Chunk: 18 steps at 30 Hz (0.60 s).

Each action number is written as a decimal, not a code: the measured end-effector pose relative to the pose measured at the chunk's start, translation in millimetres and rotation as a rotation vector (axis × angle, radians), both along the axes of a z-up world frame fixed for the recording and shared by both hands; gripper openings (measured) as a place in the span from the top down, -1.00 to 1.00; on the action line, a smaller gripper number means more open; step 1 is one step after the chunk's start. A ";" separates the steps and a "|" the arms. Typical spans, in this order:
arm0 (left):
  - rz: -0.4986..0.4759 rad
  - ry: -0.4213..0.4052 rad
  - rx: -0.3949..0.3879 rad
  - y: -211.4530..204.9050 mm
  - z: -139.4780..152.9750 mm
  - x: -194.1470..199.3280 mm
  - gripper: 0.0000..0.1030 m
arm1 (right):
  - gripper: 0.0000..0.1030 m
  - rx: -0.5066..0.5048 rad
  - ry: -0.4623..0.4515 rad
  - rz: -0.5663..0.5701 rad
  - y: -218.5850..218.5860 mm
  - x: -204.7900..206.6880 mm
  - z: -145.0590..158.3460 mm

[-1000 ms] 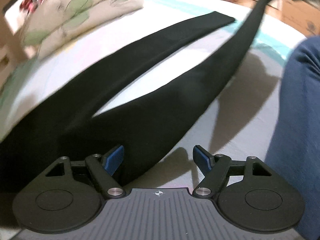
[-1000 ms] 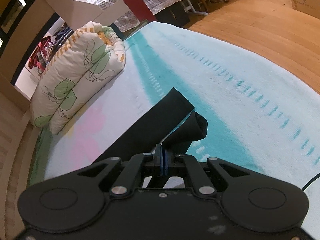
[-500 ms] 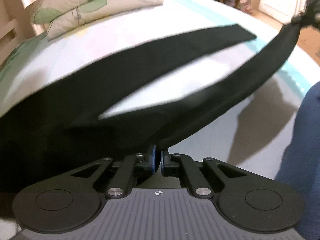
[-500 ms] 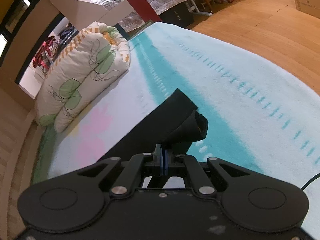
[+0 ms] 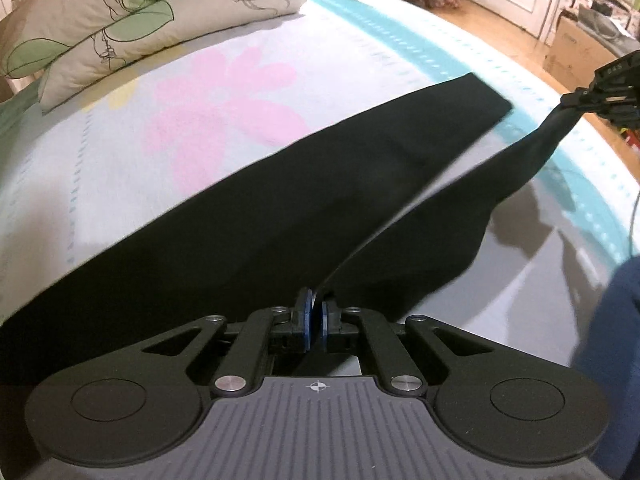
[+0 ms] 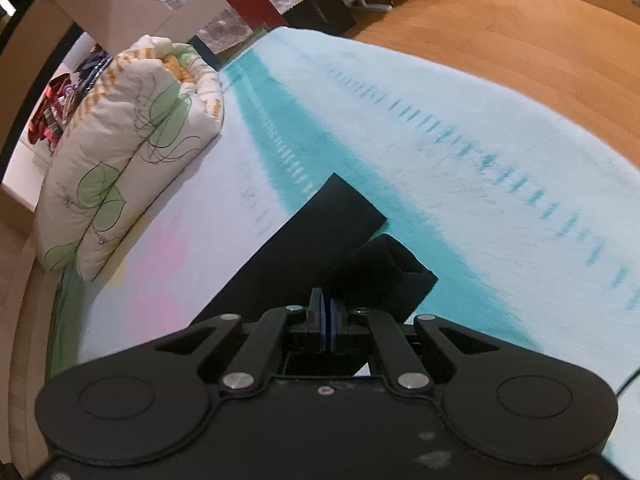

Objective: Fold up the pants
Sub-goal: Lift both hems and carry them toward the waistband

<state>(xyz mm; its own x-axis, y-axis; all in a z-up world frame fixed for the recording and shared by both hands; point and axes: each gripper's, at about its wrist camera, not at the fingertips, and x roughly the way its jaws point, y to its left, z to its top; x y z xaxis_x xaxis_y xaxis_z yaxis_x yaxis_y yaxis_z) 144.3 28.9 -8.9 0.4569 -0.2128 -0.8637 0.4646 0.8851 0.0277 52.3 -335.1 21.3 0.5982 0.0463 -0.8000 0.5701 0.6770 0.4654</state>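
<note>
Bedsheet (image 5: 248,92) floral, wood floor (image 6: 500,28) beyond | left gripper (image 5: 314,312), right gripper (image 6: 327,316): clamped on pants (image 5: 280,216)

Light: warm indoor light is falling from above, evenly bright on the bed (image 5: 248,92).
Shadows: grey shadows are lying right of the left gripper (image 5: 314,314), under the lifted pants (image 5: 420,236).
Blur: the dashes ahead of the right gripper (image 6: 327,312) are smearing.
Distortion: fisheye is bending the floor (image 6: 500,28) at the edges.
Detail: the pants are reading as flat black.

Both wrist views down onto bedsheet (image 5: 248,92)
</note>
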 end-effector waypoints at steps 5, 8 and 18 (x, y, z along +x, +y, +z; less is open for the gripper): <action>0.017 0.032 -0.006 5.7 -9.5 32.1 0.91 | 0.91 -0.022 0.032 0.004 5.1 39.3 -18.7; 0.020 0.054 -0.019 10.9 -12.8 51.4 0.91 | 0.91 -0.017 0.042 0.003 3.8 61.9 -28.6; 0.036 0.109 -0.042 20.2 -23.2 114.2 0.90 | 0.91 0.018 0.089 -0.005 -4.2 110.3 -58.9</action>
